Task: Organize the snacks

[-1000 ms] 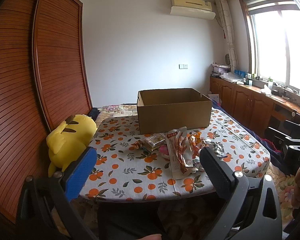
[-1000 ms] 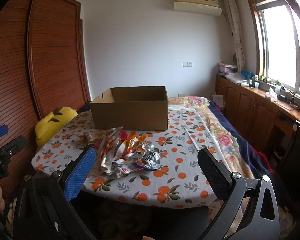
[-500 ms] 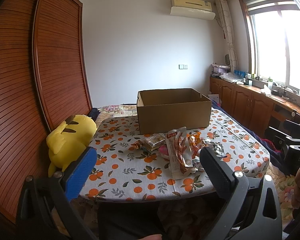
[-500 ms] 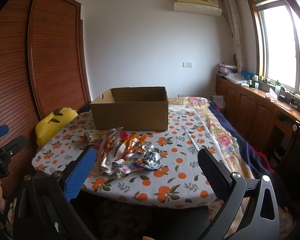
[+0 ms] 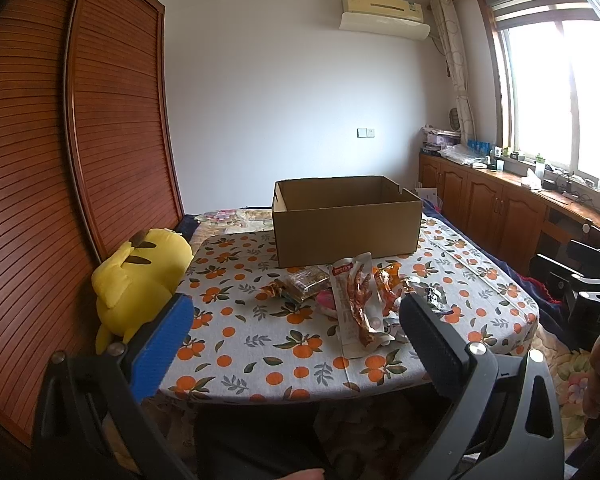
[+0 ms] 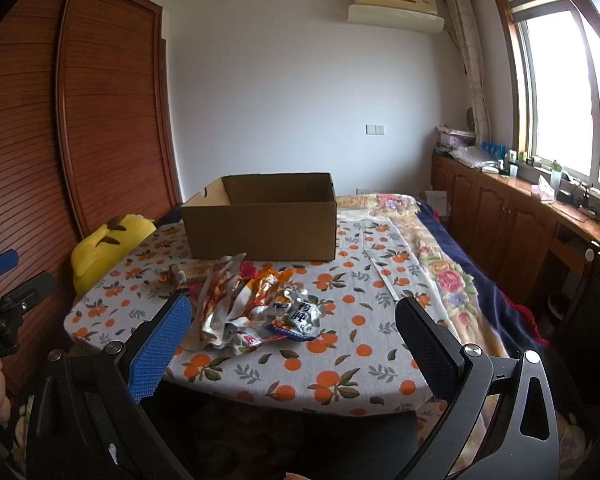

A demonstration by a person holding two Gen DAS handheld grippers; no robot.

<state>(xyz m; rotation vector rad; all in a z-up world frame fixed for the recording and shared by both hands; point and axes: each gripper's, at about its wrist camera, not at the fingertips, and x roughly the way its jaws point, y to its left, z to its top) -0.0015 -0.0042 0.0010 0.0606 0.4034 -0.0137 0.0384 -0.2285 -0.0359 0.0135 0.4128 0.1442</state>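
In front of the box (image 5: 345,220) | snacks (image 5: 355,300) piled on bench (image 5: 260,344), touching box base | left tool (image 5: 296,340) spread apart, empty | right tool (image 6: 294,340) spread apart, empty | plush (image 5: 140,280) left of box

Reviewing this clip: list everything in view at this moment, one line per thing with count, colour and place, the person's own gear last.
cardboard box: 1, brown, open-topped, far part of the table
snack packets: a loose pile, exact count unclear, orange, silver and white, in front of the box
table: 1, white cloth with orange fruit print
plush toy: 1, yellow, beside the table's left edge
wardrobe: 1, red-brown slatted doors, left wall
air conditioner: 1, cream, high on the back wall
cabinets: a row, brown wood, under the window
left gripper: open, holding nothing, short of the table
right gripper: open, holding nothing, short of the table
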